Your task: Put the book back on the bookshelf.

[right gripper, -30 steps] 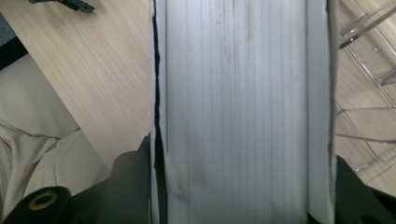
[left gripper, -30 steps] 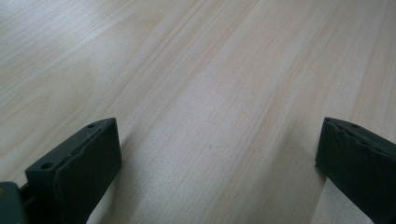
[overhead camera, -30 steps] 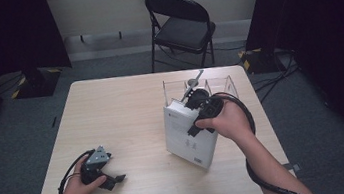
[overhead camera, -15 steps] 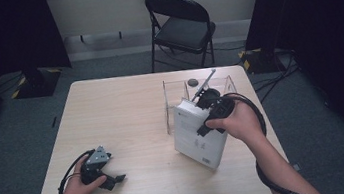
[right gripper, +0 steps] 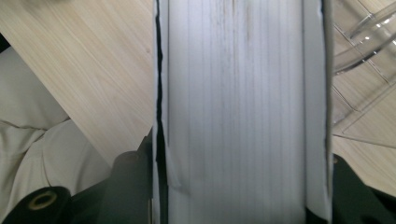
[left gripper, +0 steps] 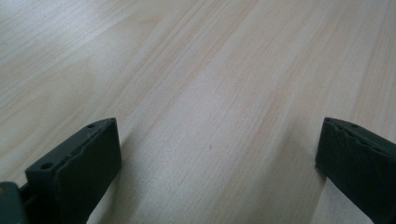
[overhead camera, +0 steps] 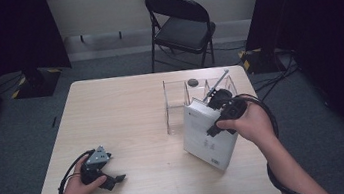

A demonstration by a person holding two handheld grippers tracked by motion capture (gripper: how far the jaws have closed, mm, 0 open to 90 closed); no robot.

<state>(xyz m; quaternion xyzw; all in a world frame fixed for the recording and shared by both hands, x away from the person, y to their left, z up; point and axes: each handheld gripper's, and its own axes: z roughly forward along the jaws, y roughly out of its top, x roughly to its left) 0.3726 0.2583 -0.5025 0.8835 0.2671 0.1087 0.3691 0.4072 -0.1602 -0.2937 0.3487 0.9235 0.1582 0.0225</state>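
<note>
Tilting on the table, a thick white book (overhead camera: 210,135) sits clamped in the right gripper's (overhead camera: 220,116) jaws.

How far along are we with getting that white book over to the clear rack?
Done: the white book is clamped in the right gripper, its page edges filling the space between the jaws in the right gripper view, and it stands tilted right beside the clear rack. In hand: carrying it to the rack. Left: slotting it into a compartment and letting go. The left gripper rests open on the table.
</note>
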